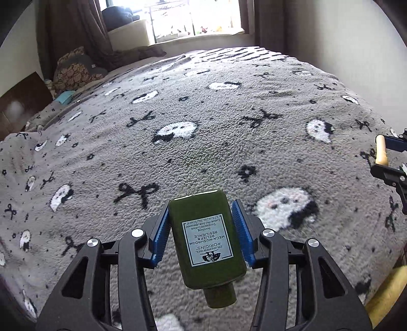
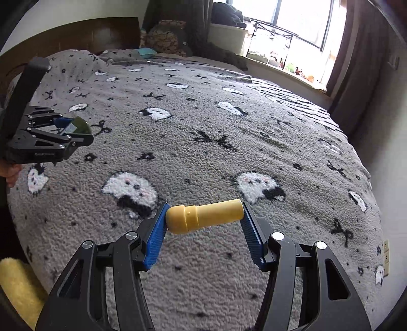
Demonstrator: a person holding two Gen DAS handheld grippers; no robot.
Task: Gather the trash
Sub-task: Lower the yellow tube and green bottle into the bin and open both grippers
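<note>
My left gripper [image 1: 202, 229] is shut on a dark green lotion bottle [image 1: 206, 244] with a white label, held by its sides above the bed, cap toward the camera. The right wrist view shows that same gripper [image 2: 76, 129] at the far left with the green bottle [image 2: 80, 126] in it. My right gripper [image 2: 204, 219] is shut on a small yellow plastic bottle [image 2: 206, 216], clamped end to end with its rounded cap against the left pad. The left wrist view catches the yellow bottle [image 1: 381, 150] at the right edge.
Both grippers hover over a bed with a grey fleece blanket [image 1: 203, 127] patterned with ghosts and bows. Cushions [image 1: 73, 68] lie at the head, by a wooden headboard [image 2: 76, 33]. A window [image 1: 193, 17] with brown curtains is beyond. A yellow fuzzy thing [image 2: 17, 287] lies beside the bed.
</note>
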